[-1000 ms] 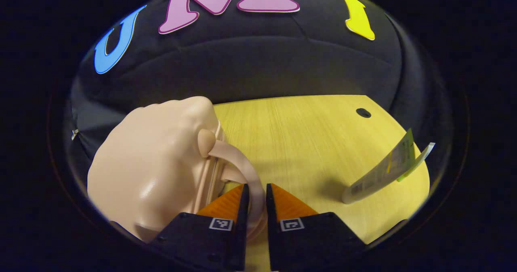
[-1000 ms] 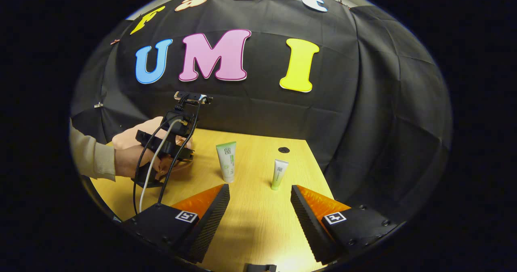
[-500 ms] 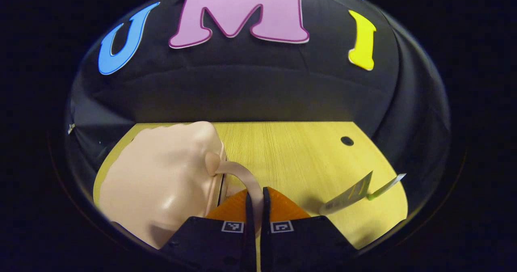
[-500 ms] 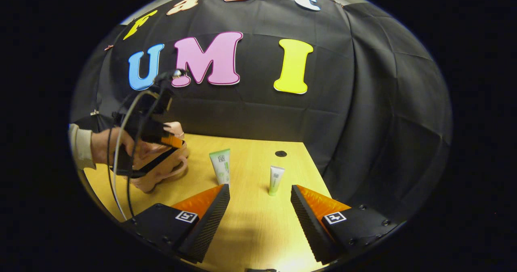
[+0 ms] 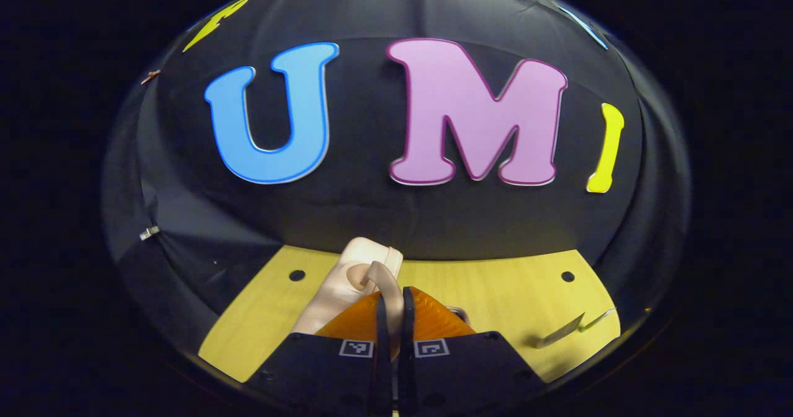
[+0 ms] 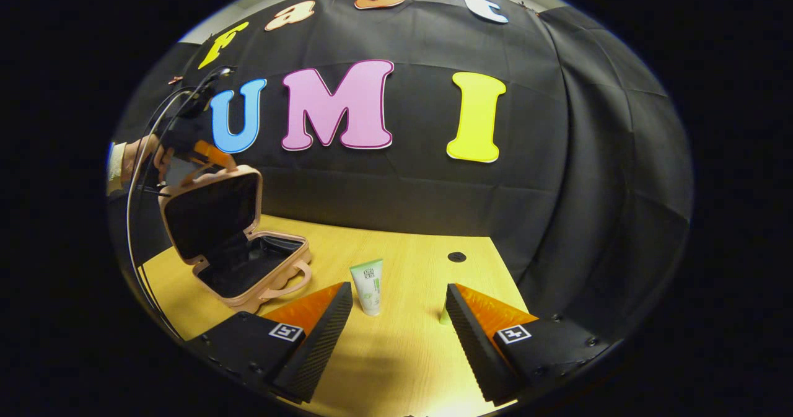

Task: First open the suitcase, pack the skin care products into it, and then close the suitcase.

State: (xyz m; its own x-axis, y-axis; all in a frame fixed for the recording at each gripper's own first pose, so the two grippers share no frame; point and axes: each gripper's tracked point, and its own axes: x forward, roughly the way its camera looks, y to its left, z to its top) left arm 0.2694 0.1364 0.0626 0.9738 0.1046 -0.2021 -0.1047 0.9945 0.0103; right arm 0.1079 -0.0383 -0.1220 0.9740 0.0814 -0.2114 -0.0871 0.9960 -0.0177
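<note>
The pink suitcase (image 6: 214,215) stands open at the table's left, its lid raised steeply over the dark-lined base (image 6: 254,267). My left gripper (image 5: 392,294) is shut on the lid's handle (image 5: 381,276); in the right gripper view the left gripper (image 6: 207,152) sits at the lid's top edge, held by a hand (image 6: 133,160). A larger white-and-green tube (image 6: 368,287) stands upright just ahead of my open right gripper (image 6: 399,288). A smaller tube (image 6: 443,315) peeks out beside the right finger. In the left gripper view both tubes (image 5: 560,332) lie low at the right.
The yellow wooden table (image 6: 403,349) has a cable hole (image 6: 456,256) at its far right. A second handle (image 6: 291,284) on the suitcase base points toward the tubes. A cable (image 6: 139,175) trails from the left gripper. The black booth wall stands close behind.
The left gripper closed on the lid's handle and swung the lid up and back, so the suitcase went from closed to open. The right gripper stayed open and edged toward the tubes.
</note>
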